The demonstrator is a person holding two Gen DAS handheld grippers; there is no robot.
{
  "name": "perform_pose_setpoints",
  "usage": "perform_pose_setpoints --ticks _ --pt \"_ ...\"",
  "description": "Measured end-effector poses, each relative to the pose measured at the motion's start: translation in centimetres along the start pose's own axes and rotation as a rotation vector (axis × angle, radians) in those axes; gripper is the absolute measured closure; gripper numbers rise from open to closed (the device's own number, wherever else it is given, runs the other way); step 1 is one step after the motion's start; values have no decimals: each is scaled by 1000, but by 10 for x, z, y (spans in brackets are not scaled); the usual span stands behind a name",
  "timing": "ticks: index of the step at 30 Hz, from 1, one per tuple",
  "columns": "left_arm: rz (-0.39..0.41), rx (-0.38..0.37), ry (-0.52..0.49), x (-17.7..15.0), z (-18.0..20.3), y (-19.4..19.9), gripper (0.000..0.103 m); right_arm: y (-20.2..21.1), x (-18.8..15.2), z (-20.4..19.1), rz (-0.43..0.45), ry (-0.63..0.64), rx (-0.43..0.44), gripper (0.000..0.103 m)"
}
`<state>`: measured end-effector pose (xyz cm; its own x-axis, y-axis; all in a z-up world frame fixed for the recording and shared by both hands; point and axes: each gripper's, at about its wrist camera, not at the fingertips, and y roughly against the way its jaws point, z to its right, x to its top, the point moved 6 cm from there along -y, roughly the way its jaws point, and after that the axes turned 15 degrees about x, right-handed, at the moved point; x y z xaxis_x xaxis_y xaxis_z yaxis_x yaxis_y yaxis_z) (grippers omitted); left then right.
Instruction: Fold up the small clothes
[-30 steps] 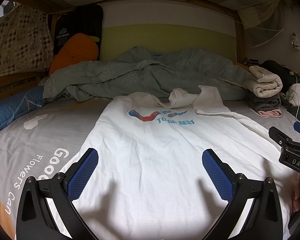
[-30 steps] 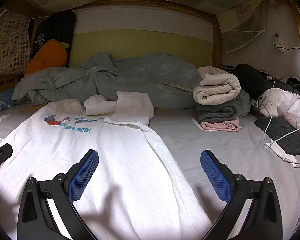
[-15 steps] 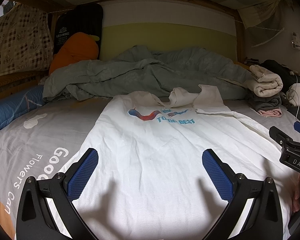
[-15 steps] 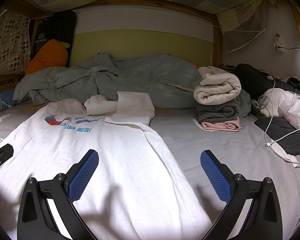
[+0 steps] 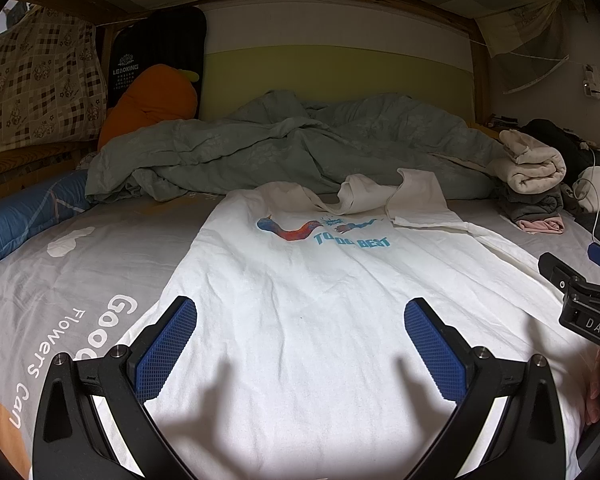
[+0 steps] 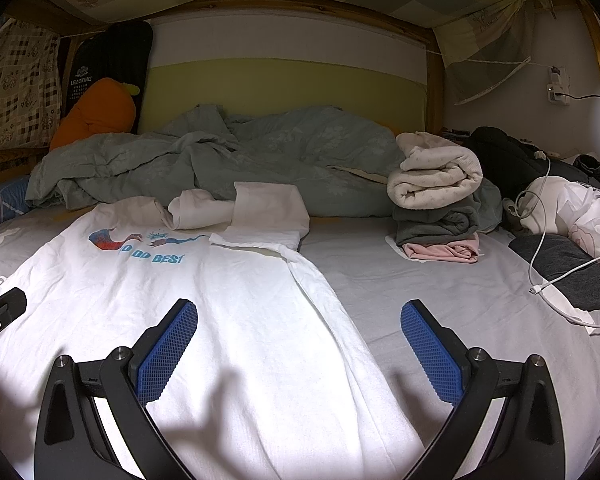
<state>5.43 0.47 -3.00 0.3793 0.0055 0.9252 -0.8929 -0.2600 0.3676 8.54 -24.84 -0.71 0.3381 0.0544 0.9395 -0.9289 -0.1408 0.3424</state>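
While nothing is shifting since a moment ago, both grippers, left gripper (image 5: 300, 338) and right gripper (image 6: 299, 338), are hovering wide open and empty over the white T-shirt (image 5: 320, 300) lying flat on the bed (image 6: 440, 300), folding not yet begun.

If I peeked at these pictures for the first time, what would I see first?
First, the big white T-shirt with blue letters, spread flat on the bed between the open left gripper and open right gripper. Then the rumpled green quilt behind it, and the orange plush at far left.
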Motion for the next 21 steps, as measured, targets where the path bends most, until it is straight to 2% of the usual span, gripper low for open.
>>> perform_pose_setpoints --ticks 13,17,21 --pt "-2 1 0 0 -1 0 0 -1 0 0 -1 1 0 1" --pt "27 54 23 -1 -8 5 0 0 0 0 -1 0 0 1" --pt "51 73 32 -1 -14 11 0 1 1 0 8 0 -5 1"
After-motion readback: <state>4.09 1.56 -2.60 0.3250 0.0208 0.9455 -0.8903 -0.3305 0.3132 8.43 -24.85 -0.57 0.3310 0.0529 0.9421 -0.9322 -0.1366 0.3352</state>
